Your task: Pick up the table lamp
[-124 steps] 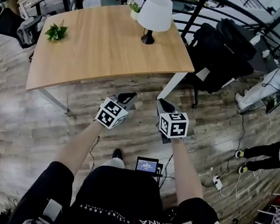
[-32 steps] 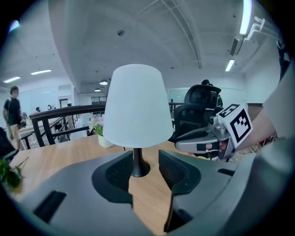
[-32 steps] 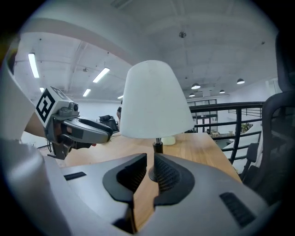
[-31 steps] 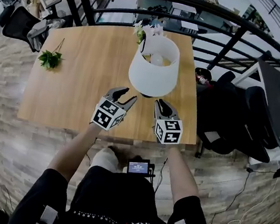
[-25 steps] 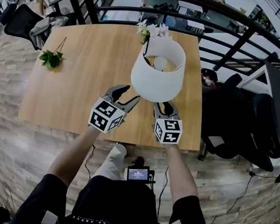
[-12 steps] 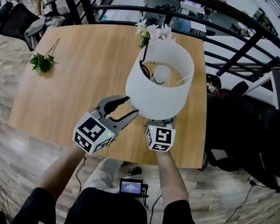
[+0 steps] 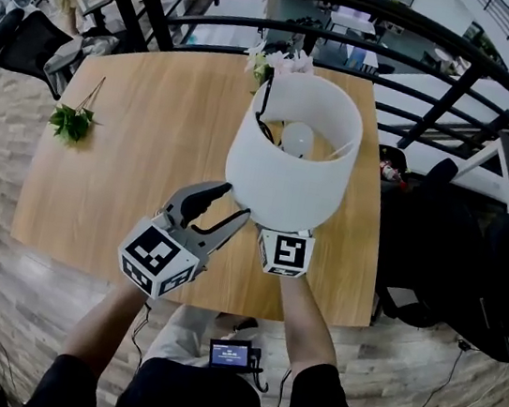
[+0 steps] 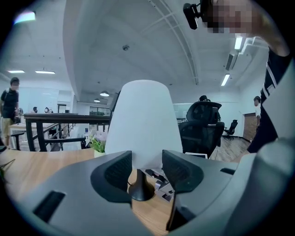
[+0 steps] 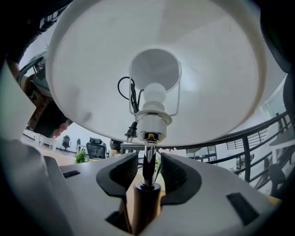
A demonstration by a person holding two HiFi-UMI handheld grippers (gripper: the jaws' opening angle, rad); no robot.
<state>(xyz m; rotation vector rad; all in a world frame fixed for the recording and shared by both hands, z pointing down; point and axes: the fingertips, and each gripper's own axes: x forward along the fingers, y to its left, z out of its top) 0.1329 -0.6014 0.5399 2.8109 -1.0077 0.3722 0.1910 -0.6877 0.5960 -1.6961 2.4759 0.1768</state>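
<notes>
The broad light-wood table (image 7: 132, 132) bears the table lamp with a white drum-like fabric shade (image 7: 288, 170). It stands upright near the table's front right edge, its black flared base (image 8: 139, 190) on the wood. Its long axis runs straight up through the thin chrome stem (image 9: 148, 159). The right gripper (image 9: 148, 171) is the nearer one: it sits under the shade with the stem between its fingers. Its jaws have just been opening and stand wide, with a gap on each side of the stem, so I judge nothing is gripped yet. The left gripper (image 7: 233, 200) waits just beside the shade, jaws apart and empty, the base beyond them. A second ago both grippers were short of the lamp; the right has since slid in beneath the shade
</notes>
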